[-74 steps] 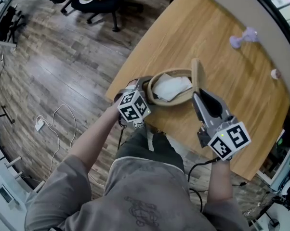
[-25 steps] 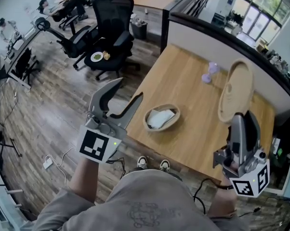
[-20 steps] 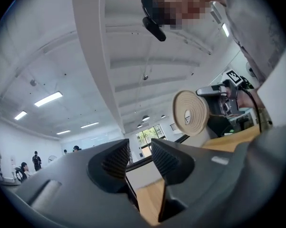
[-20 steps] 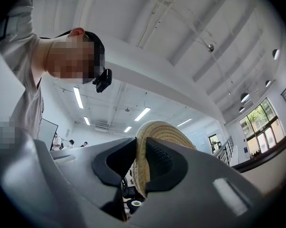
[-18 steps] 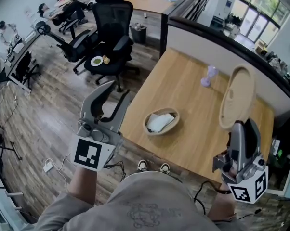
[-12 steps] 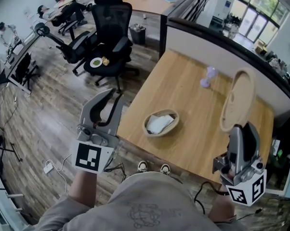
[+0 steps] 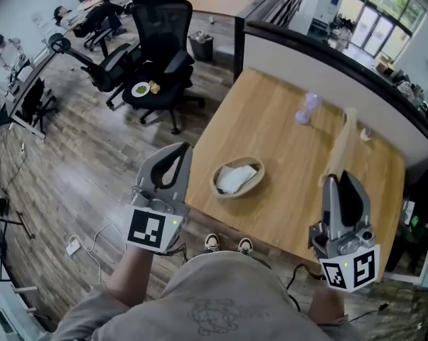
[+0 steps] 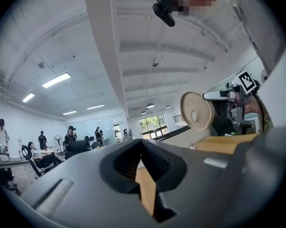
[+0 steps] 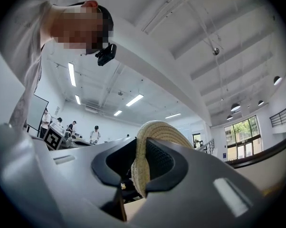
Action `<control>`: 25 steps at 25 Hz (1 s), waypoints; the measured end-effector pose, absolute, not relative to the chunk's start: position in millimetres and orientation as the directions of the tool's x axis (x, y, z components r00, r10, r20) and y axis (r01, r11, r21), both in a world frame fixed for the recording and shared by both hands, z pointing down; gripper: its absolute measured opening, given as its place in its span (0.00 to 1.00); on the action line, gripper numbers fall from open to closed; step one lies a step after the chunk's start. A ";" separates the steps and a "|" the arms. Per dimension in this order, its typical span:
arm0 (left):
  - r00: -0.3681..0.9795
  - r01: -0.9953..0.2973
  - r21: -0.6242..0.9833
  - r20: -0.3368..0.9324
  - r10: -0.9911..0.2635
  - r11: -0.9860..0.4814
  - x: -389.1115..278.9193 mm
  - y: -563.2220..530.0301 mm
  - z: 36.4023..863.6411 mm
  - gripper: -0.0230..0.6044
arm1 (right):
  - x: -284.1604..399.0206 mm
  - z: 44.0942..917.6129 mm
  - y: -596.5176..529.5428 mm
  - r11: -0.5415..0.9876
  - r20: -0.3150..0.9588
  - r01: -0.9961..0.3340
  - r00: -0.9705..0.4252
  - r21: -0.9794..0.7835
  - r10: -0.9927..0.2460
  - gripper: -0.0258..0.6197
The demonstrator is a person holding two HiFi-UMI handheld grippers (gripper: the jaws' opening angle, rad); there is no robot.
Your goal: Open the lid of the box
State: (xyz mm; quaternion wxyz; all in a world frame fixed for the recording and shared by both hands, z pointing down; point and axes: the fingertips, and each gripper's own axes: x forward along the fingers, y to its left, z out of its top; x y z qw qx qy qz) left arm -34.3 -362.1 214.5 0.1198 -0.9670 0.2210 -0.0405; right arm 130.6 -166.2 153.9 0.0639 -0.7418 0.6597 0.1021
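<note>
The woven oval box (image 7: 237, 177) sits open near the front edge of the wooden table (image 7: 271, 119), with a white cloth (image 7: 237, 176) inside. Its woven lid (image 7: 340, 146) is lifted off and held upright, edge-on in the head view, well to the right of the box. My right gripper (image 7: 338, 182) is shut on the lid's rim (image 9: 142, 160), which fills the gap between its jaws. My left gripper (image 7: 176, 153) hovers left of the box past the table edge, shut with nothing in it (image 8: 142, 145). The left gripper view shows the lid's round face (image 8: 197, 110) off to the right.
A purple object (image 7: 310, 107) and a small pale object (image 7: 364, 133) lie on the far part of the table. A black office chair (image 7: 157, 30) with a plate on its seat stands on the wood floor at left. A dark partition (image 7: 328, 55) borders the table's far side.
My left gripper's jaws have gone from wide open to shut, and it has shifted right towards the table edge. The lid has turned from face-on to edge-on in the right gripper.
</note>
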 end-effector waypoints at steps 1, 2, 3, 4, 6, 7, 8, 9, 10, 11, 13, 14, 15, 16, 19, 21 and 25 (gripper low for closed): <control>0.898 -0.416 -0.259 0.034 -0.438 -0.872 -32.4 -360.1 217.8 0.04 | 131.6 158.8 -167.9 -0.134 -0.224 -0.990 0.120 0.048 -0.967 0.15; 0.896 -0.415 -0.268 0.043 -0.441 -0.869 -30.6 -358.6 221.2 0.04 | 132.8 163.7 -169.9 -0.145 -0.211 -0.988 0.130 0.057 -0.969 0.15; 0.894 -0.416 -0.270 0.053 -0.445 -0.868 -28.8 -357.2 224.9 0.04 | 133.9 168.7 -172.0 -0.156 -0.196 -0.986 0.140 0.065 -0.971 0.15; 0.892 -0.416 -0.268 0.062 -0.447 -0.869 -27.0 -355.7 228.6 0.04 | 134.9 173.8 -174.1 -0.163 -0.179 -0.984 0.148 0.072 -0.973 0.15; 0.892 -0.413 -0.259 0.077 -0.445 -0.873 -24.3 -353.0 235.0 0.04 | 135.4 182.8 -177.5 -0.167 -0.150 -0.983 0.154 0.075 -0.977 0.15; 0.892 -0.412 -0.255 0.082 -0.444 -0.875 -23.7 -352.0 237.1 0.04 | 134.9 186.1 -178.4 -0.164 -0.140 -0.984 0.153 0.071 -0.978 0.15; 0.893 -0.411 -0.250 0.086 -0.443 -0.877 -23.5 -351.4 238.4 0.04 | 134.1 188.5 -179.0 -0.161 -0.134 -0.985 0.151 0.064 -0.979 0.15; 0.893 -0.410 -0.247 0.088 -0.442 -0.878 -23.4 -351.2 239.0 0.04 | 133.3 190.2 -179.2 -0.157 -0.129 -0.986 0.148 0.059 -0.980 0.15; 0.893 -0.410 -0.246 0.090 -0.441 -0.879 -23.3 -351.2 238.9 0.04 | 132.6 191.1 -179.3 -0.153 -0.126 -0.987 0.145 0.057 -0.981 0.15; 0.893 -0.408 -0.247 0.092 -0.441 -0.879 -23.0 -351.3 238.4 0.04 | 132.1 191.6 -179.5 -0.149 -0.122 -0.987 0.142 0.057 -0.982 0.15; 0.893 -0.406 -0.251 0.094 -0.440 -0.879 -22.1 -351.4 237.3 0.04 | 131.5 191.9 -180.0 -0.143 -0.117 -0.988 0.136 0.059 -0.984 0.15; 0.893 -0.406 -0.253 0.094 -0.440 -0.878 -21.6 -351.3 237.1 0.04 | 131.6 192.2 -180.2 -0.141 -0.115 -0.988 0.134 0.059 -0.984 0.15; 0.893 -0.406 -0.253 0.095 -0.440 -0.878 -21.1 -351.0 237.3 0.04 | 131.8 192.8 -180.4 -0.139 -0.113 -0.989 0.132 0.058 -0.985 0.15; 0.892 -0.407 -0.253 0.096 -0.441 -0.878 -20.7 -350.6 237.9 0.04 | 132.1 193.7 -180.5 -0.137 -0.111 -0.989 0.130 0.057 -0.985 0.15; 0.893 -0.410 -0.249 0.088 -0.442 -0.877 -21.0 -349.2 238.6 0.04 | 131.9 197.5 -180.4 -0.130 -0.101 -0.990 0.124 0.055 -0.987 0.15; 0.892 -0.418 -0.243 0.074 -0.446 -0.876 -23.0 -348.9 236.7 0.04 | 131.3 199.2 -180.9 -0.124 -0.092 -0.991 0.119 0.052 -0.989 0.15; 0.891 -0.419 -0.245 0.073 -0.448 -0.874 -23.4 -349.2 235.2 0.04 | 133.7 202.2 -183.8 -0.120 -0.081 -0.992 0.117 0.046 -0.990 0.15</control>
